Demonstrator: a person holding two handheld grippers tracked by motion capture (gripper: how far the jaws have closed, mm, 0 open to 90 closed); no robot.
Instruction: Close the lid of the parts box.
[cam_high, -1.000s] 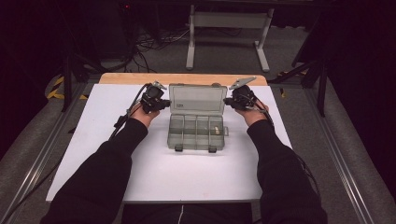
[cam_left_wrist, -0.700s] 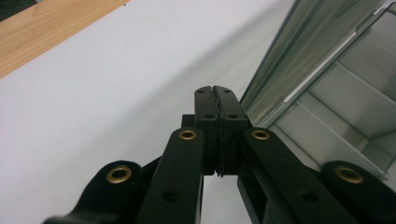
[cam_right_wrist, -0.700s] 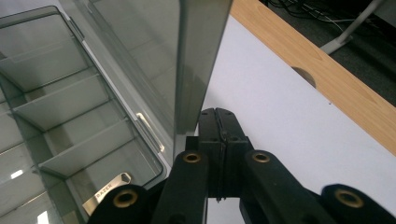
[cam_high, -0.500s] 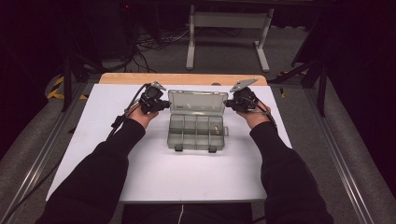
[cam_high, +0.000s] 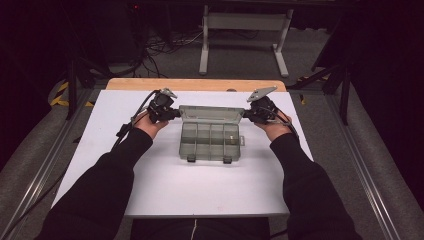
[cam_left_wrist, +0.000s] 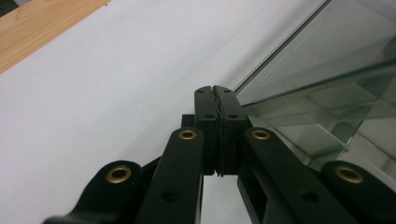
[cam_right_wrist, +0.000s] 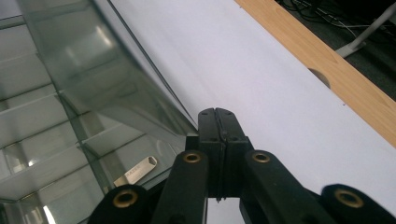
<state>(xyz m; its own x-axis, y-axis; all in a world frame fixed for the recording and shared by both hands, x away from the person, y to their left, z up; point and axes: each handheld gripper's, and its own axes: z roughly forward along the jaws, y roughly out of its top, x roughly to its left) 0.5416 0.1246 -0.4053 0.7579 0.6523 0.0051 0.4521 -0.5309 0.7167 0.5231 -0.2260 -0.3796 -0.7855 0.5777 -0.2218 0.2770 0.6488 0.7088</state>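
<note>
A clear plastic compartment box (cam_high: 210, 146) lies in the middle of the white table top, its lid (cam_high: 211, 114) tilted up at the far side. My left gripper (cam_high: 176, 114) is shut, its tips at the lid's left end with nothing between the jaws. My right gripper (cam_high: 246, 114) is shut at the lid's right end. In the left gripper view the closed jaws (cam_left_wrist: 215, 91) meet the lid's edge (cam_left_wrist: 322, 65). In the right gripper view the closed jaws (cam_right_wrist: 217, 113) sit beside the lid (cam_right_wrist: 93, 65). A small silver USB stick (cam_right_wrist: 136, 171) rests in a compartment.
The white board (cam_high: 200, 195) covers the table, with a strip of bare wood (cam_high: 195, 84) along its far edge. Metal rails (cam_high: 47, 165) run down both sides. Beyond the table stand a grey metal frame (cam_high: 245, 22) and floor cables (cam_high: 160, 47).
</note>
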